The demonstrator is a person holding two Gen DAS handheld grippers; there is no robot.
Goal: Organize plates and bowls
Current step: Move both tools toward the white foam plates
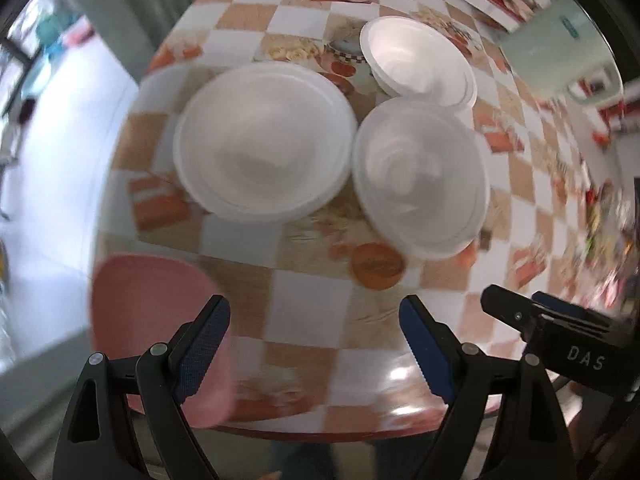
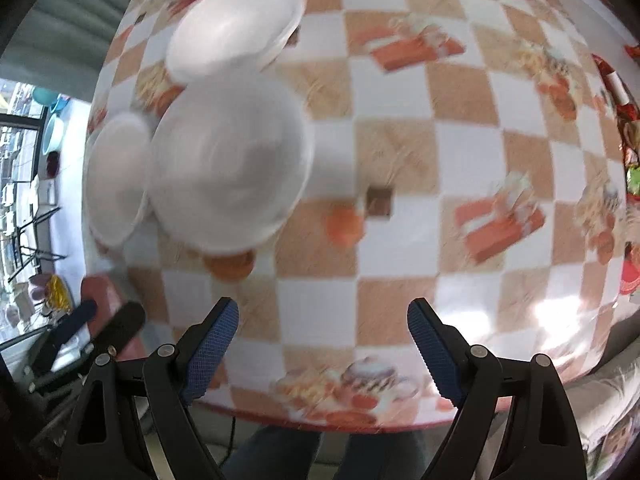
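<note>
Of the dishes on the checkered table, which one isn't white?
The pink plate at the near left table edge, beside the left tool; the three other dishes are white.

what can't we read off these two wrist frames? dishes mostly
- Number of pieces in each white stack: motion blur smears the rims in both views.
- Plates or bowls: depth is unclear through the blur.
- Pink plate: left wrist view, partly behind the left tongs; a sliver in the right wrist view.
- Items at the table's far edge: cut off by the fisheye rim.

Matt white foam-like bowls [image 1: 420, 176] on glossy checked tablecloth [image 1: 312, 300]; pink plate [image 1: 148, 304] looks smooth plastic.
</note>
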